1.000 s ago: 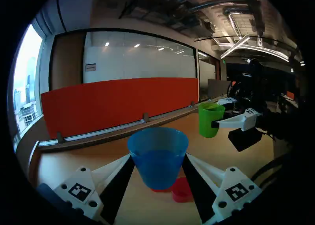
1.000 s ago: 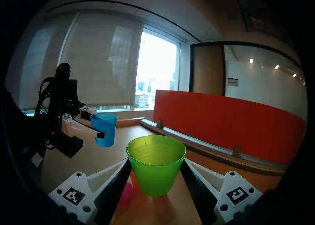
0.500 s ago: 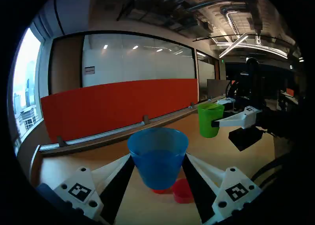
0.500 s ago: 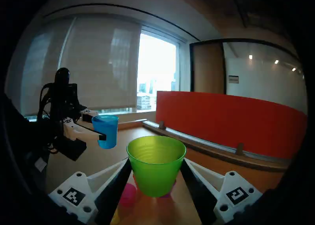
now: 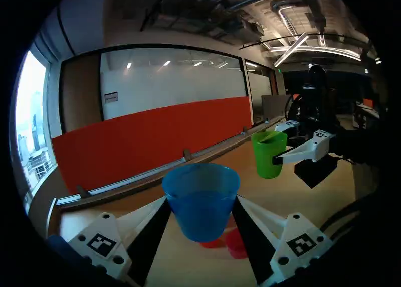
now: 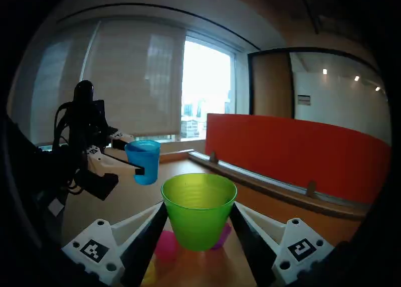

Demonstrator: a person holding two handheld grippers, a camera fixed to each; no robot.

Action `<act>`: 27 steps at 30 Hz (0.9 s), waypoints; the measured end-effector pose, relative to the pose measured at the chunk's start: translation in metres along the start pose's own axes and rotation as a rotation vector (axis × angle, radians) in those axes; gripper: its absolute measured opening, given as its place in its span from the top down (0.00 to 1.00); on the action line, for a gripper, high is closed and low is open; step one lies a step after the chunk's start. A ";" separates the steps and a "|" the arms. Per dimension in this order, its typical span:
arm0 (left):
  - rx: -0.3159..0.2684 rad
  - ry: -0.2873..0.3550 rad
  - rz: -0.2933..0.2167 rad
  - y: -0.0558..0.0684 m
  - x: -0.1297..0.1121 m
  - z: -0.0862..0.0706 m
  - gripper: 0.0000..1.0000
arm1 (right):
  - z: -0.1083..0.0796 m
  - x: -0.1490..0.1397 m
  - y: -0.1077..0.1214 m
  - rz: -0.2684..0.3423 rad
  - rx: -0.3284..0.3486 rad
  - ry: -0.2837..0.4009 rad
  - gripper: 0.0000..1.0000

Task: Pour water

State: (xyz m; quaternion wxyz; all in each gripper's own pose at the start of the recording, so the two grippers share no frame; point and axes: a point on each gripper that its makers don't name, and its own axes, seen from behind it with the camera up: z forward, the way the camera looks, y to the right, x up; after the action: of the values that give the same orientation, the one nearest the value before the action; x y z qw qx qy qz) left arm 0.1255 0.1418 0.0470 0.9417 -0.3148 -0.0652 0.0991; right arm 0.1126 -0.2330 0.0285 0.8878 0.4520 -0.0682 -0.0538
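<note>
Pinching the blue cup [image 5: 201, 206], part full, in left fingers [image 5: 150, 224] and the green cup [image 6: 199, 214] in right fingers [image 6: 146, 229], both above the table [image 5: 280, 196], apart. Risks spilling if tipped before closing that gap.

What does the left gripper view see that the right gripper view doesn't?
Left gripper view: long ceiling lights and a red cup down below the blue cup. Right gripper view: a bright window, a blind and a pink cup below the green cup. Both: the blue cup held in the left tool, the green cup held in the right tool, the red wall panel and the wooden table.
</note>
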 end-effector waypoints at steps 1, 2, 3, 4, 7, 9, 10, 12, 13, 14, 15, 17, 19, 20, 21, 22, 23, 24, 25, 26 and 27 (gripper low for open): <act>0.001 0.000 0.005 0.000 0.001 0.001 0.19 | 0.000 0.000 -0.002 0.000 0.007 -0.002 0.13; 0.003 0.000 0.009 0.000 0.001 0.001 0.19 | 0.001 0.000 -0.004 0.000 0.014 -0.003 0.13; 0.003 0.002 0.012 0.001 0.002 0.002 0.19 | 0.001 0.000 -0.006 0.002 0.020 -0.002 0.13; 0.001 0.004 0.014 0.001 0.003 0.002 0.19 | 0.001 0.001 -0.007 0.007 0.027 0.000 0.13; 0.002 0.007 0.027 0.001 0.006 0.003 0.19 | 0.002 0.002 -0.009 0.016 0.040 0.005 0.13; 0.005 0.007 0.041 0.000 0.008 0.003 0.19 | 0.003 0.001 -0.010 0.017 0.046 0.005 0.13; 0.007 0.005 0.053 0.000 0.009 0.003 0.19 | 0.003 0.001 -0.010 0.015 0.048 0.003 0.13; 0.010 0.003 0.074 -0.001 0.011 0.003 0.19 | 0.004 0.000 -0.012 0.012 0.053 -0.001 0.13; 0.013 0.002 0.087 -0.001 0.013 0.004 0.19 | 0.004 -0.001 -0.013 0.010 0.057 -0.002 0.13; 0.015 0.001 0.098 -0.002 0.014 0.004 0.19 | 0.005 -0.001 -0.014 0.008 0.060 -0.003 0.13; 0.016 0.000 0.107 -0.002 0.015 0.005 0.19 | 0.005 -0.001 -0.015 0.007 0.063 -0.004 0.13; 0.018 -0.001 0.122 -0.002 0.016 0.006 0.19 | 0.006 -0.002 -0.017 0.006 0.071 -0.005 0.13; 0.020 0.000 0.137 -0.002 0.018 0.007 0.19 | 0.007 -0.003 -0.019 0.005 0.078 -0.008 0.13; 0.021 0.000 0.144 -0.002 0.019 0.008 0.19 | 0.007 -0.004 -0.020 0.005 0.081 -0.009 0.13; 0.022 0.000 0.152 -0.002 0.019 0.008 0.19 | 0.007 -0.004 -0.020 0.004 0.084 -0.010 0.13; 0.024 0.000 0.161 -0.002 0.020 0.008 0.19 | 0.007 -0.005 -0.021 0.002 0.087 -0.011 0.13; 0.026 -0.001 0.169 -0.002 0.020 0.008 0.19 | 0.007 -0.005 -0.022 0.000 0.089 -0.011 0.13; 0.027 -0.001 0.177 -0.003 0.020 0.008 0.19 | 0.007 -0.005 -0.023 -0.002 0.092 -0.012 0.13; 0.029 -0.001 0.186 -0.003 0.021 0.008 0.19 | 0.007 -0.006 -0.024 -0.004 0.095 -0.014 0.13; 0.031 -0.002 0.194 -0.003 0.021 0.008 0.19 | 0.007 -0.006 -0.025 -0.006 0.098 -0.015 0.13; 0.033 -0.002 0.202 -0.004 0.022 0.008 0.19 | 0.007 -0.006 -0.026 -0.007 0.101 -0.015 0.13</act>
State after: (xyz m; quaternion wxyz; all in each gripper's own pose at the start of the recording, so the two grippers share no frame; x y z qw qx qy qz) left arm 0.1459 0.1484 0.0568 0.9319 -0.3041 -0.0323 0.1948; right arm 0.1046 -0.2528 0.0115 0.8631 0.4960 -0.0757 -0.0568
